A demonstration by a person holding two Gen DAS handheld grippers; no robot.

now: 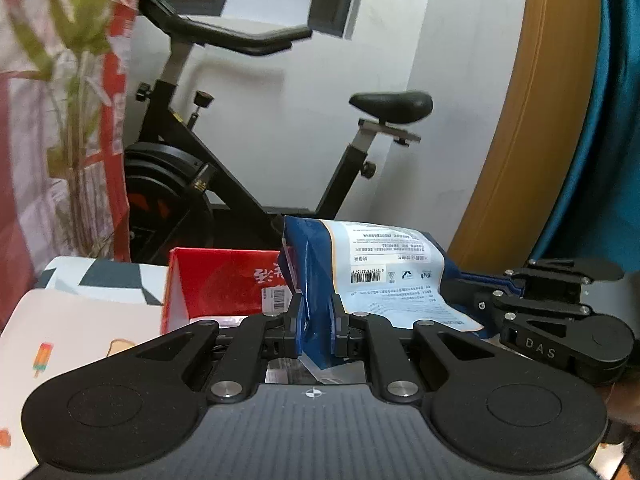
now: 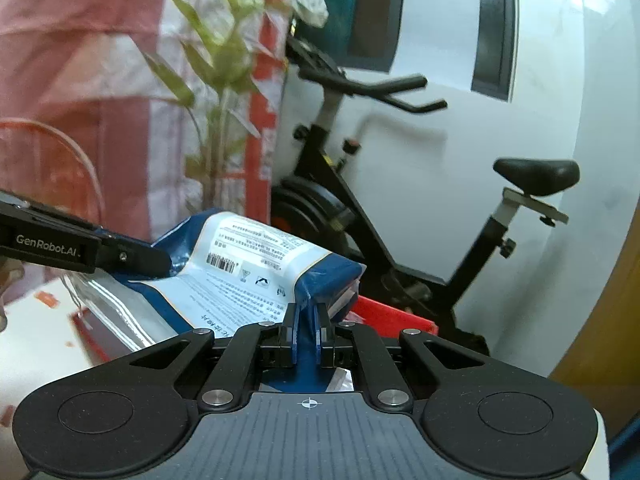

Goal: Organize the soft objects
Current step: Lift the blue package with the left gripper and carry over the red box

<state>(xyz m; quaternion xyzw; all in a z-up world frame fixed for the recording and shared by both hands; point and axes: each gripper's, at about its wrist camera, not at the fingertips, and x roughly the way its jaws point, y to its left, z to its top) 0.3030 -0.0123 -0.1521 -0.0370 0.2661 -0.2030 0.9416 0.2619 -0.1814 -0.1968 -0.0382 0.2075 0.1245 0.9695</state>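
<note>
Between both hand-held grippers (image 1: 316,322), blue pouch (image 1: 384,264).

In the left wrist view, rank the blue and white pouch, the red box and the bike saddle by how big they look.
1. Blue and white pouch, though it is nearest the camera.
2. Red box, partly hidden behind the pouch.
3. Bike saddle, farthest away, so true size is unsure.

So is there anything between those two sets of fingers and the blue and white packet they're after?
No, nothing visible. Both grippers are already shut on the blue and white packet: the left gripper pinches one edge, the right gripper another. The packet is held up above the red box.
</note>
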